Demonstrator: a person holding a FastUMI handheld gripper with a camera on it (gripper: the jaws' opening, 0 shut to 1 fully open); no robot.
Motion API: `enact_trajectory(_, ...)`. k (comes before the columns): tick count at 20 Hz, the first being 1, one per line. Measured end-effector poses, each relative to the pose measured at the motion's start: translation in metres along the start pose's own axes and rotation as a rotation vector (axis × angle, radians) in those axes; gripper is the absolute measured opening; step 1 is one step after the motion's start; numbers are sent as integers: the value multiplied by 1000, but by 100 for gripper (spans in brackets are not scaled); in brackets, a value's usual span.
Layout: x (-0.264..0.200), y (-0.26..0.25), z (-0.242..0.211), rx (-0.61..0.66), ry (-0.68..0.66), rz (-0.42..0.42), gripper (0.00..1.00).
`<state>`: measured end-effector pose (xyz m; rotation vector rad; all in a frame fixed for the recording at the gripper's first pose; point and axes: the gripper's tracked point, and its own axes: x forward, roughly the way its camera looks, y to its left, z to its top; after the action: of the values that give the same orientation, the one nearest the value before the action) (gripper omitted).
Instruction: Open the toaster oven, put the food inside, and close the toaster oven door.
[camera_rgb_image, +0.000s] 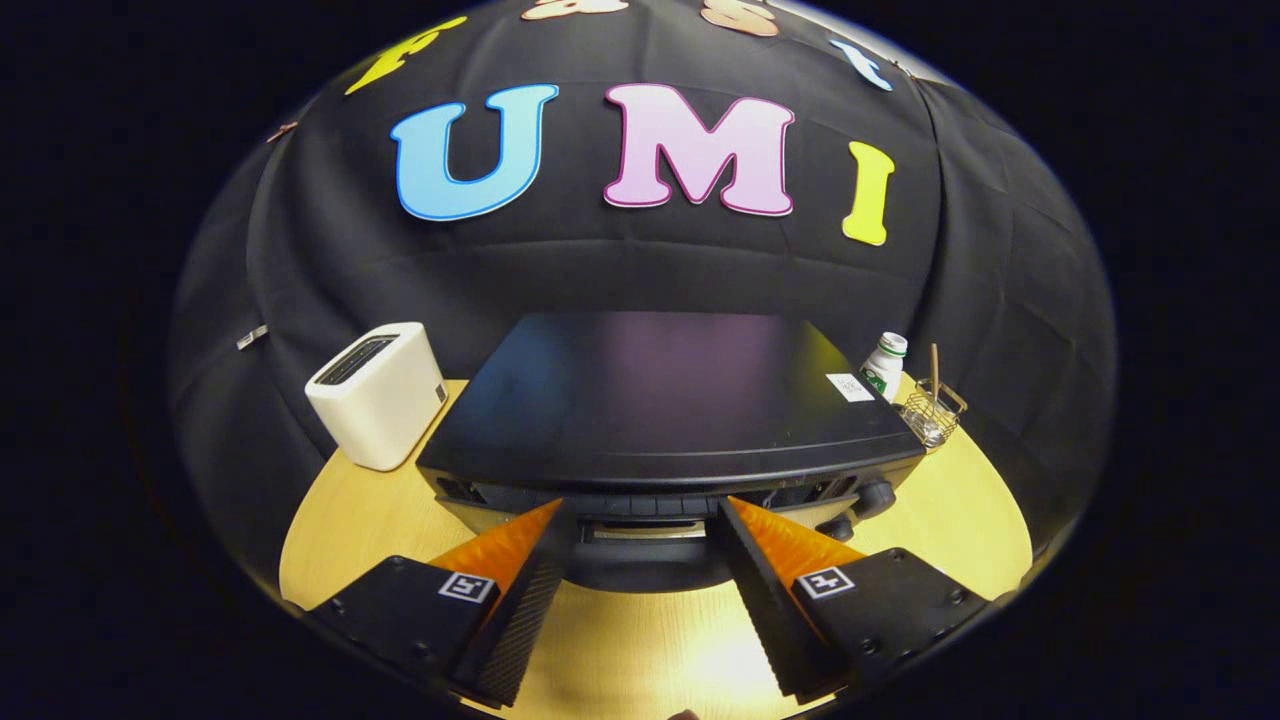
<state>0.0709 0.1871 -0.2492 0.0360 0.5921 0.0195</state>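
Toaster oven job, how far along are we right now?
Early stage. Nothing looks finished: the toaster oven door looks closed, its door handle up at the front. In hand: the gripper is open, fingers either side of that handle but not pressing on it, so the door pull is being lined up. Left: open the door, put the food in, close the door.

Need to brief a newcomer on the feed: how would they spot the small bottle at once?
Start at the black toaster oven beyond the open gripper. Behind its right rear corner stands the bottle, left of a wire basket. It alone is white with a green label.
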Motion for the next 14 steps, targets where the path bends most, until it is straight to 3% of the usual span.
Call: enact_trajectory(14, -42, -1, -85, -14, 78, 9, 94)
